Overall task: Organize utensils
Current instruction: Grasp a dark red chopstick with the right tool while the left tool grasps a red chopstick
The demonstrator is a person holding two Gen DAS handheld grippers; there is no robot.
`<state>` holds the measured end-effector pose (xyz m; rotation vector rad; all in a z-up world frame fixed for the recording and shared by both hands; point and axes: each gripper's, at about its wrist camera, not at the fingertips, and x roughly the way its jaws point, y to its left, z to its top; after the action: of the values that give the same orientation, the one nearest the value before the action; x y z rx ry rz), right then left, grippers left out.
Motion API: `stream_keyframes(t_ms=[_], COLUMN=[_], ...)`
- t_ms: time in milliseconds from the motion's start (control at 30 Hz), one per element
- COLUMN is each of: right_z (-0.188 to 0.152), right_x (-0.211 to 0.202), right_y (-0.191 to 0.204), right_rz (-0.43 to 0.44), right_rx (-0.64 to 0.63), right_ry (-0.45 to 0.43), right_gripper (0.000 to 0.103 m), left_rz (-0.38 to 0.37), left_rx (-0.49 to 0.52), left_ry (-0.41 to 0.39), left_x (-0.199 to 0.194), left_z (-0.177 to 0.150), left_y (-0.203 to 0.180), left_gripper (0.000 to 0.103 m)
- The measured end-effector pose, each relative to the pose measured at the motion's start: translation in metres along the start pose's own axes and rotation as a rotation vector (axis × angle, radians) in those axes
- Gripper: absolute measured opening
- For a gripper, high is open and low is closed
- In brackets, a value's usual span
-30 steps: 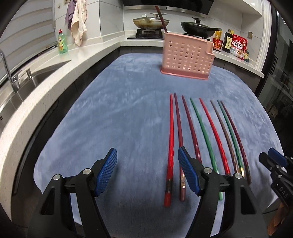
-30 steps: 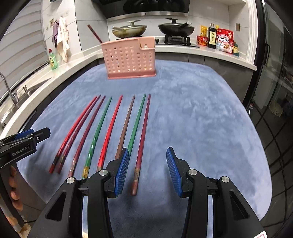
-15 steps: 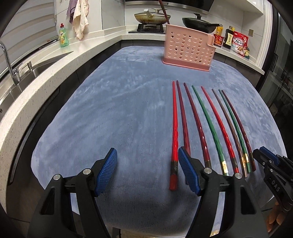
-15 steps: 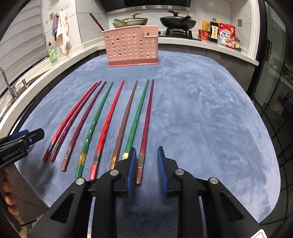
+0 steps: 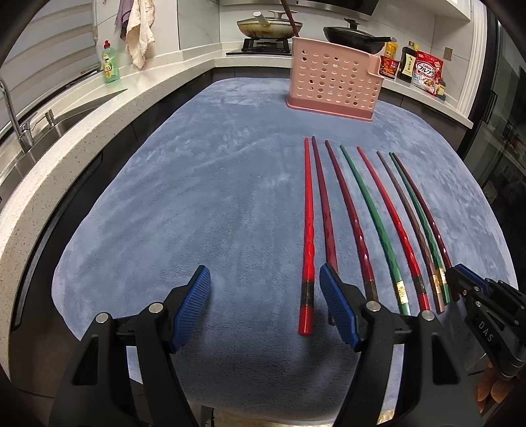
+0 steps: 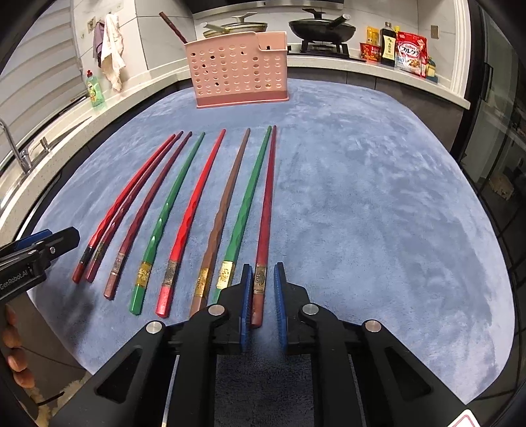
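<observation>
Several chopsticks, red, dark red, green and brown, lie side by side on a blue mat [image 6: 378, 203]. A pink perforated holder [image 6: 236, 69] stands at the mat's far edge with one dark chopstick [image 6: 172, 27] in it; it also shows in the left wrist view [image 5: 335, 78]. My right gripper [image 6: 263, 295] is nearly closed around the handle end of the rightmost dark red chopstick [image 6: 267, 210], with a small gap still showing on the right. My left gripper [image 5: 264, 305] is open and empty, its right finger beside the leftmost red chopstick [image 5: 307, 230].
A sink and tap [image 5: 19, 131] lie to the left along the white counter [image 5: 82, 121]. A green soap bottle [image 5: 110, 62], a stove with pans [image 5: 269, 28] and food packets [image 5: 427, 72] stand behind the mat.
My right gripper has narrowed from wide open to nearly closed around the rightmost dark red chopstick's handle. Both grippers have drawn back toward the near ends of the chopsticks.
</observation>
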<state>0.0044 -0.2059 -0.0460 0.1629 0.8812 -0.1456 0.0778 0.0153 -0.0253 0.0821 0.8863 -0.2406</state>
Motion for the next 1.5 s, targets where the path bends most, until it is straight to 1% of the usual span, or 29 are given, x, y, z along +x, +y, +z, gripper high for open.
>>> stream_keyframes(t_ms=[133,367,500,667,767,833,967,1000,1133,1200,1267,1333,1400,1500], right_z=[0.000,-0.002,-0.004,-0.005,-0.005,-0.005,-0.005,-0.006,-0.008,-0.008,-0.008,-0.009,-0.009,-0.009], right_x=[0.000,-0.004,-0.005,-0.005,-0.006,-0.006,-0.006,-0.006,-0.007,-0.007,-0.007,-0.007,-0.007,-0.009], right_y=[-0.005,-0.017,-0.023,-0.023,-0.023,-0.022,-0.022,-0.022,-0.023,-0.022,-0.023,-0.023,-0.023,-0.025], right_rz=[-0.007,-0.029,-0.020,-0.017,-0.017,-0.017,-0.018,-0.017,-0.014,-0.013,-0.011,-0.009,-0.005,0.000], right_rx=[0.016,0.054,0.075,0.077,0.077,0.078,0.075,0.075,0.073,0.071,0.070,0.068,0.069,0.073], right_ry=[-0.002,-0.008,-0.003,-0.003,-0.002,-0.003,-0.004,-0.005,-0.008,-0.009,-0.012,-0.014,-0.014,-0.015], right_gripper=[0.007,0.007,0.007,0.007,0.007,0.007,0.007,0.007,0.007,0.007,0.007,0.007,0.007,0.007], left_rz=[0.003,-0.012,-0.026,-0.010,-0.005,0.000,0.020,0.018,0.024,0.022,0.025,0.026,0.018,0.014], left_rx=[0.003,0.005,0.003,0.009,0.006,0.008,0.027,0.030,0.043,0.046,0.047,0.051,0.055,0.053], left_ry=[0.001,0.002,0.013,0.029,0.050,0.052,0.053,0.052,0.055,0.057,0.060,0.062,0.067,0.074], left_x=[0.000,-0.001,0.000,0.006,0.012,0.013,0.015,0.015,0.015,0.015,0.015,0.016,0.015,0.015], left_z=[-0.001,-0.004,-0.009,-0.013,-0.014,-0.015,-0.015,-0.015,-0.013,-0.013,-0.012,-0.011,-0.011,-0.009], left_y=[-0.001,-0.002,-0.003,-0.004,-0.002,-0.002,-0.006,-0.007,-0.010,-0.012,-0.013,-0.015,-0.015,-0.016], left_gripper=[0.065,0.065,0.065,0.065,0.061,0.060,0.053,0.048,0.038,0.031,0.027,0.022,0.011,0.011])
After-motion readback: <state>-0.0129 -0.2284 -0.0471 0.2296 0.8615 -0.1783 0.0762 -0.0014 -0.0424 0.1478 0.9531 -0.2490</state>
